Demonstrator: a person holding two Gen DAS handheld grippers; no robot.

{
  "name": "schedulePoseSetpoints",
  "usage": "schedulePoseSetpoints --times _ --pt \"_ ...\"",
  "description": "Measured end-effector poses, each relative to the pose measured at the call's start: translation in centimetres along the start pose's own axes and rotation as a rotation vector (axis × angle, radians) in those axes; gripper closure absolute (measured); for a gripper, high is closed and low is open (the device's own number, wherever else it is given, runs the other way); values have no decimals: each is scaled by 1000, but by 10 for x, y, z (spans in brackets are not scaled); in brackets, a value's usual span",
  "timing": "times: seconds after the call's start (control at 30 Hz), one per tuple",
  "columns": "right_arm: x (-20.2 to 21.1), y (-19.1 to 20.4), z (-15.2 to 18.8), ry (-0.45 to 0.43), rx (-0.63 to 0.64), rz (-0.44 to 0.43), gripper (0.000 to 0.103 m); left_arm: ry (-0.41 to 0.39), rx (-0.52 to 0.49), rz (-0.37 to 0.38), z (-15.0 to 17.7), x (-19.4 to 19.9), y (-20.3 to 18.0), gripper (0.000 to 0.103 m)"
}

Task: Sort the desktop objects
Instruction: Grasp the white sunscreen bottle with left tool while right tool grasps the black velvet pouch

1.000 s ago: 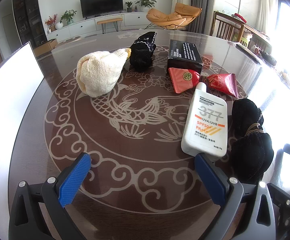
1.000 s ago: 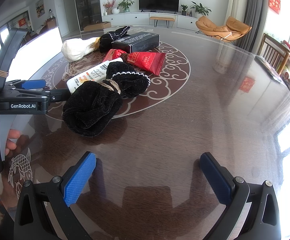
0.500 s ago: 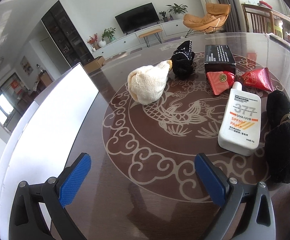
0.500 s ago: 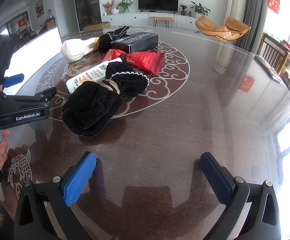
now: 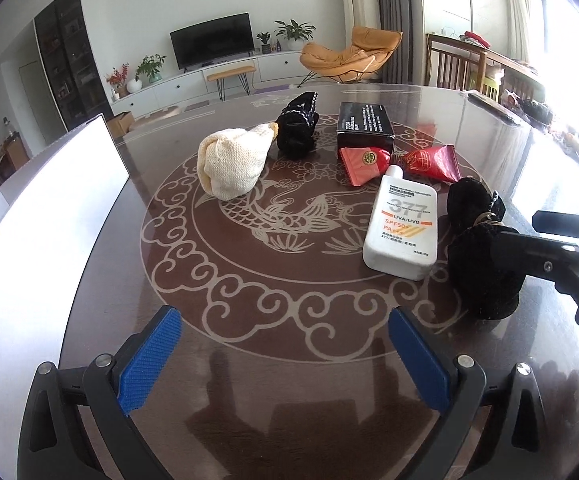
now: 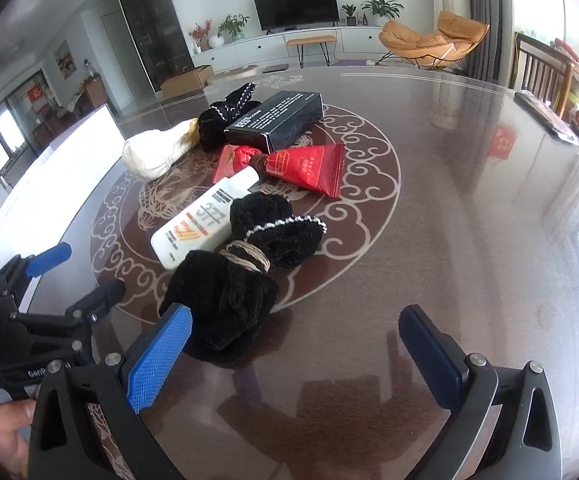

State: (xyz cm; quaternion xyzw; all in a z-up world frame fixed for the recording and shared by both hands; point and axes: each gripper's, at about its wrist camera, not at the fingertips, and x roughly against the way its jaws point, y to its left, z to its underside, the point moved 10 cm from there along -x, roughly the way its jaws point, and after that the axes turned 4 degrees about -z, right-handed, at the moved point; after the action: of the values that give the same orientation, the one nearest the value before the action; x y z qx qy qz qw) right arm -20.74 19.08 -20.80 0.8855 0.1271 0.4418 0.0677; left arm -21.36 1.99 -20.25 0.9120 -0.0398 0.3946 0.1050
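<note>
On the round dark table lie a cream knitted sock bundle, a black sock bundle, a black box, two red packets, a white sunscreen tube and a tied black sock bundle. My left gripper is open and empty, near the table's front. My right gripper is open and empty; its left pad is just beside the tied black bundle. The tube, red packet and box lie beyond.
A bright white panel lies along the table's left side. The left gripper's body and a hand show at the right wrist view's left edge. A dark flat object lies at the far right rim. Chairs stand behind.
The right gripper has moved forward and left, up to the tied black sock bundle. The left gripper has pulled back and swung, with the objects now farther ahead.
</note>
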Motion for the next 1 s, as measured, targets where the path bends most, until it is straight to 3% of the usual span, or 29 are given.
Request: schedulePoseSetpoints --times 0.1,0.17,0.23,0.3,0.53,0.7,0.83,1.0 --pt "-19 15 -16 24 42 -8 0 21 11 43 3 -1 -1 0" --pt "-34 17 -14 84 81 15 18 38 -5 72 7 0 -5 0" --pt "-34 17 -10 84 125 26 41 43 -39 91 10 1 -12 0" --pt "-26 9 -2 86 131 24 50 49 -70 107 9 1 -21 0" --pt "19 -50 29 51 84 68 50 94 -60 239 -31 -19 -69 0" --pt "36 -68 41 41 57 56 46 159 -50 240 -48 -48 -90 0" --pt "41 -71 43 39 70 70 23 190 -77 198 -51 -62 -94 0" --pt "41 -66 39 65 109 84 19 182 -85 184 -56 -67 -98 0"
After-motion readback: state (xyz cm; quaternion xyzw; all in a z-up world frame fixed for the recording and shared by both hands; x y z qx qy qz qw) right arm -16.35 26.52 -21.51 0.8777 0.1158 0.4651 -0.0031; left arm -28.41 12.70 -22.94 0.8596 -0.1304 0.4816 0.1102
